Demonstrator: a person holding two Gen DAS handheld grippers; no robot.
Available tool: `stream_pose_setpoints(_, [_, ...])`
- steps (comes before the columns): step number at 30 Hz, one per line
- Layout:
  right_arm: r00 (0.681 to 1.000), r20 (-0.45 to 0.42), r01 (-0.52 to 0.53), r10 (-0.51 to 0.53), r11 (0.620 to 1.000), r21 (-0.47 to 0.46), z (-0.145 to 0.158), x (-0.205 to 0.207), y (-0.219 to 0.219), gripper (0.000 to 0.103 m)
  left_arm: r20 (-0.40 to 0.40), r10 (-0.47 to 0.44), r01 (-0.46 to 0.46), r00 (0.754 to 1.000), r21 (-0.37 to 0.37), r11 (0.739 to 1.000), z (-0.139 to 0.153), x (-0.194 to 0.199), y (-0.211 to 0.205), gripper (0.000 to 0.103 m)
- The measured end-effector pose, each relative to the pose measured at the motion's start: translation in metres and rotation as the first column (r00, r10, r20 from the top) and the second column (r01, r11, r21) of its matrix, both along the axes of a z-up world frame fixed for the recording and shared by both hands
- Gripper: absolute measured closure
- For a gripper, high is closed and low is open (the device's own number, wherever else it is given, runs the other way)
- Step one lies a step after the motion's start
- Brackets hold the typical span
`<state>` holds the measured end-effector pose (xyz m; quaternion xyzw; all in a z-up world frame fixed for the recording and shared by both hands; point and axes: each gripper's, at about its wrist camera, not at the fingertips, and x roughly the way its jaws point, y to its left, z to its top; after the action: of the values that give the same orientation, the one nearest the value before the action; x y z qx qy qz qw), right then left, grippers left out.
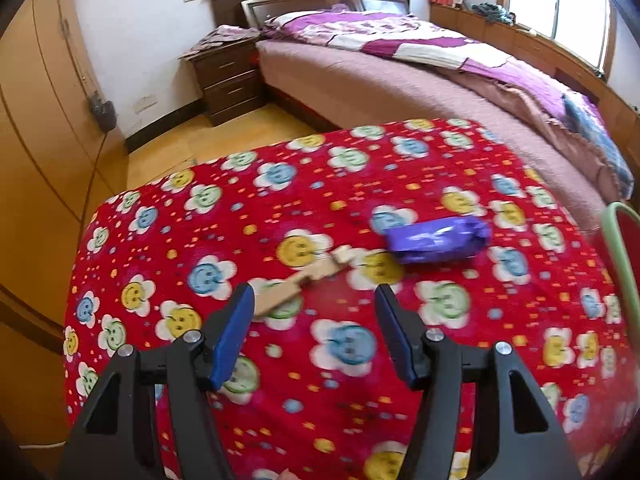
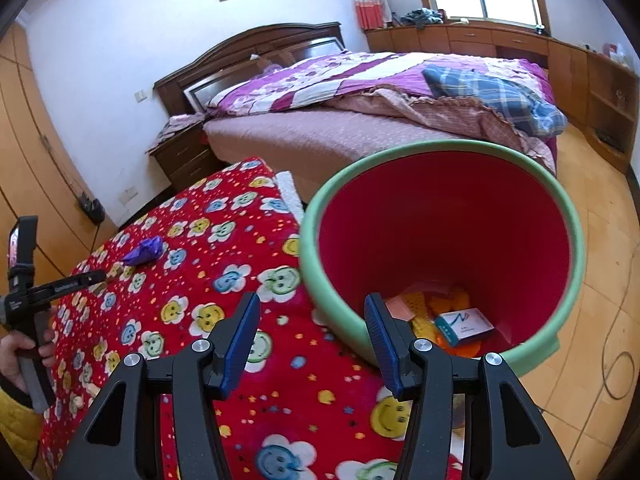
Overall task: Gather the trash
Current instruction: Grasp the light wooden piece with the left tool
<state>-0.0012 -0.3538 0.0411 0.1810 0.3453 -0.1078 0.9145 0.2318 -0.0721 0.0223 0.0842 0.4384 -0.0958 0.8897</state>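
Red smiley cloth (image 1: 320,208), left tongs (image 1: 314,300) wide open, empty, right tongs (image 2: 312,312) likewise

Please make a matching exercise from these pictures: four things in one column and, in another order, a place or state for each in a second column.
Things:
1. purple wrapper
2. wooden piece
3. small box
4. left claw

Places or states:
A. open, holding nothing
B. inside the bin
C. on the cloth, just ahead of the left finger
D. on the cloth, nearer the bin

Pairs: 1-D, 2-C, 3-B, 4-A
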Motion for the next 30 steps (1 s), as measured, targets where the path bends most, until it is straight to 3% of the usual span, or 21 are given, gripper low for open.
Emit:
stream_pose_setpoints(6, [0.999,-0.021,-0.027,0.027,1.0,-0.005,-0.003,0.014,0.011,0.047,0.001,-0.005,0.005,1.0,0.044,0.999,-0.012,0.011,0.007,0.041])
stream_pose_setpoints(16, [0.996,-0.047,-0.079,0.078,0.997,-0.013,-0.004,0.036,0.029,0.047,-0.045,-0.027,0.028,0.999,0.023,0.999,-0.024,0.032,0.009,0.043])
stream_pose_setpoints(24, [0.986,-0.053,-0.158,0.156,0.987,-0.034,0.002,0.071,0.048,0.047,-0.078,-0.094,0.09,0.993,-0.058,0.994,-0.021,0.024,0.008,0.093])
stream_pose_setpoints(30, [0.97,-0.056,-0.237,0.235,0.971,-0.026,0.001,0.103,0.068,0.047,-0.109,-0.031,0.011,0.994,-0.176,0.984,-0.018,0.015,0.029,0.093])
